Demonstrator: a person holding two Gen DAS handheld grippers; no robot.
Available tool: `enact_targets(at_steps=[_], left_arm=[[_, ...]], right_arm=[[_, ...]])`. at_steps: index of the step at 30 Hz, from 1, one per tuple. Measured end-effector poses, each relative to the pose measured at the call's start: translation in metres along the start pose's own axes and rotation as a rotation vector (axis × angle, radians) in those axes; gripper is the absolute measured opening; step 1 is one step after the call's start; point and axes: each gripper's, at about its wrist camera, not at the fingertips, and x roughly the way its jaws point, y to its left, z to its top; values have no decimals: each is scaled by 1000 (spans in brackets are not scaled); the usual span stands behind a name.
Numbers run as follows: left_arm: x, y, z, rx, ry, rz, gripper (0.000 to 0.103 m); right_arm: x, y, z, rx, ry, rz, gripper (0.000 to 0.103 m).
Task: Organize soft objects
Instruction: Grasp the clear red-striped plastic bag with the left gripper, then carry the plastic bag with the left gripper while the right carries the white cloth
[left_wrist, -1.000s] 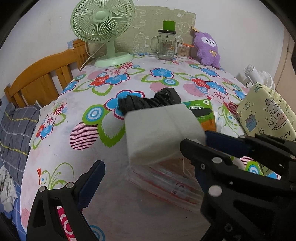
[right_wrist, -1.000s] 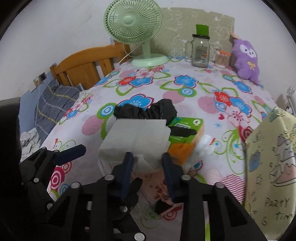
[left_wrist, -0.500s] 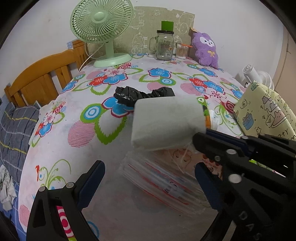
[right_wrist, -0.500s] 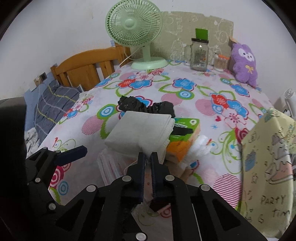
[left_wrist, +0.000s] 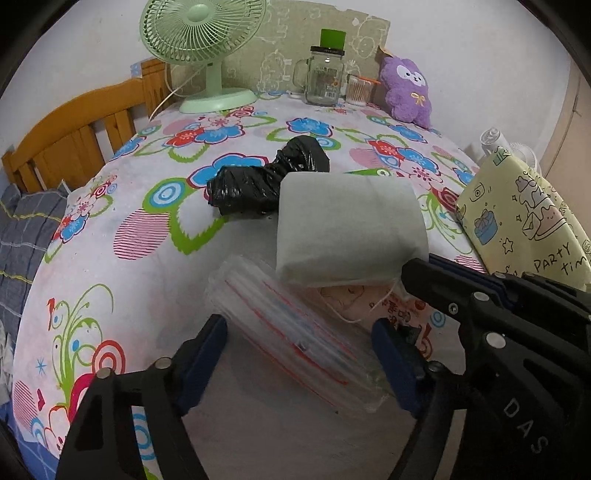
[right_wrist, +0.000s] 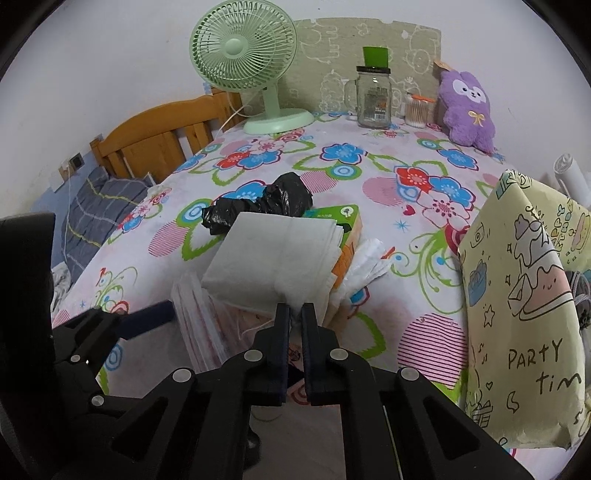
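Note:
My right gripper (right_wrist: 294, 314) is shut on the near edge of a folded white cloth (right_wrist: 275, 264) and holds it lifted above the table; the cloth also shows in the left wrist view (left_wrist: 347, 229), with the right gripper (left_wrist: 417, 273) at its corner. Under it lies a stack of clear plastic bags with red lines (left_wrist: 295, 332), which also shows in the right wrist view (right_wrist: 199, 317). My left gripper (left_wrist: 299, 354) is open, its fingers either side of that stack. A crumpled black plastic bag (left_wrist: 266, 181) lies behind.
A green and orange tissue box (right_wrist: 343, 229) and a white plastic bag (right_wrist: 365, 266) sit behind the cloth. A yellow "Party time" paper bag (right_wrist: 524, 295) stands at right. A green fan (left_wrist: 203, 48), glass jar (left_wrist: 325, 74) and purple plush (left_wrist: 406, 88) line the far edge.
My right gripper closed on the white cloth and lifted it off the stack. My left gripper moved forward and right, so its fingers now straddle the clear bag stack.

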Motion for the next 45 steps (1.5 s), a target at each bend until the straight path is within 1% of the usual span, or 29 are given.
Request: enact_targets(at_steps=[1,5,6,7,8,12,13,16,22,29,45], left_arm=[[-2,0,-1,6,-1,-10,66],[-5,-1,-3,26,2,-39,57],[-6,-1,-3,25,4,-44,52],[-7,-1,-3,27,2,-39,46],[-8,-2,-2,30,-1,-31,43],[-10,-1,-2,33,-9,-16,26],[-11,-1,-2,34,-13,-15,23],[-14,-1,-1,38,-25,-3,19],[-22,-1,4,41,-46,15,15],[-35,-6,13,53,-82,32,15],[-67,-26,42,80,-162,35,15]], right_arm=[[0,1,0,-1,1,0,8],[1,4,0,-5,4,4,8],[1,6,0,-7,4,5,8],[0,7,0,-8,4,4,8],[-1,8,-1,-9,2,4,9],[-5,8,-1,-5,-6,-3,9],[-6,8,-1,-3,-8,-5,9],[-9,8,-1,-1,-15,-8,9],[-19,5,1,9,-37,-10,9],[-32,5,8,12,-68,-10,8],[-74,-6,34,6,-157,-36,8]])
